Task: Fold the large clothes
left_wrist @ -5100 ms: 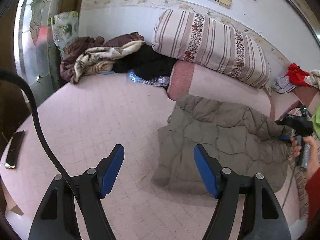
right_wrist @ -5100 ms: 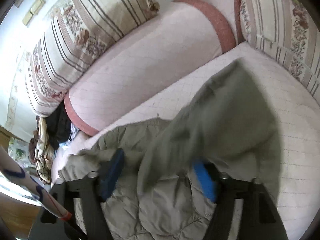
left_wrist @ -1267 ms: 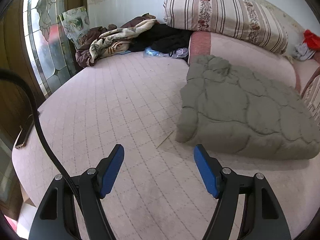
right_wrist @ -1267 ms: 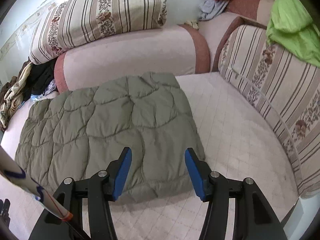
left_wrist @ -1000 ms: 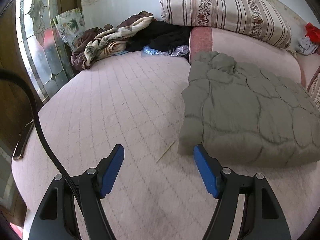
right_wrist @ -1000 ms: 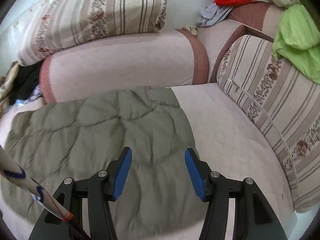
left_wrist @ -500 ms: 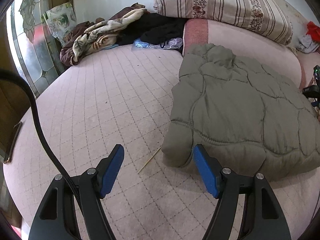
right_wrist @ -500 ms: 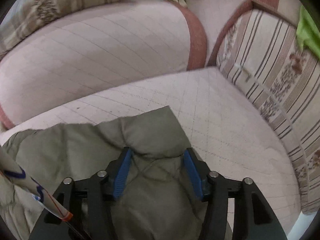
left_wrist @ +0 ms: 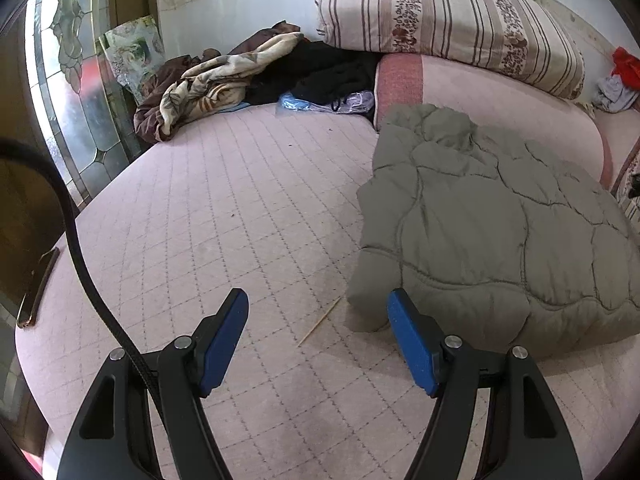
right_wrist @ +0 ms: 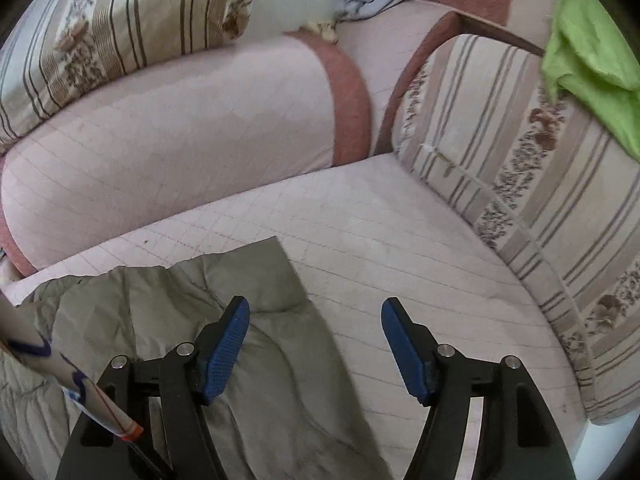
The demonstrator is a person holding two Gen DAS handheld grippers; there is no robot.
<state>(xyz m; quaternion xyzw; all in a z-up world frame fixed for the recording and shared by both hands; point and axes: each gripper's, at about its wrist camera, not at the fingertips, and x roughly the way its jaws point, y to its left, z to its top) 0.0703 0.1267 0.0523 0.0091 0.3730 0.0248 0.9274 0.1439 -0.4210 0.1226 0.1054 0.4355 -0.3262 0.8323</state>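
A grey-green quilted jacket (left_wrist: 492,224) lies folded on the pink quilted bed (left_wrist: 224,208), at the right in the left wrist view. My left gripper (left_wrist: 318,322) is open and empty, just above the bed by the jacket's near left corner. In the right wrist view my right gripper (right_wrist: 316,330) is open and empty over the jacket's far right corner (right_wrist: 256,284), its left finger (right_wrist: 224,340) above the fabric and its right finger over bare bed.
A pink bolster (right_wrist: 172,136) and striped pillows (left_wrist: 444,20) line the back. A striped cushion (right_wrist: 532,184) with a green cloth (right_wrist: 592,52) stands at the right. Piled clothes (left_wrist: 224,80) lie at the far left. A thin stick (left_wrist: 320,320) and a phone (left_wrist: 38,284) lie on the bed.
My right gripper has dropped low over the jacket's far right corner and opened wider. My left gripper has moved closer to the jacket's near left corner.
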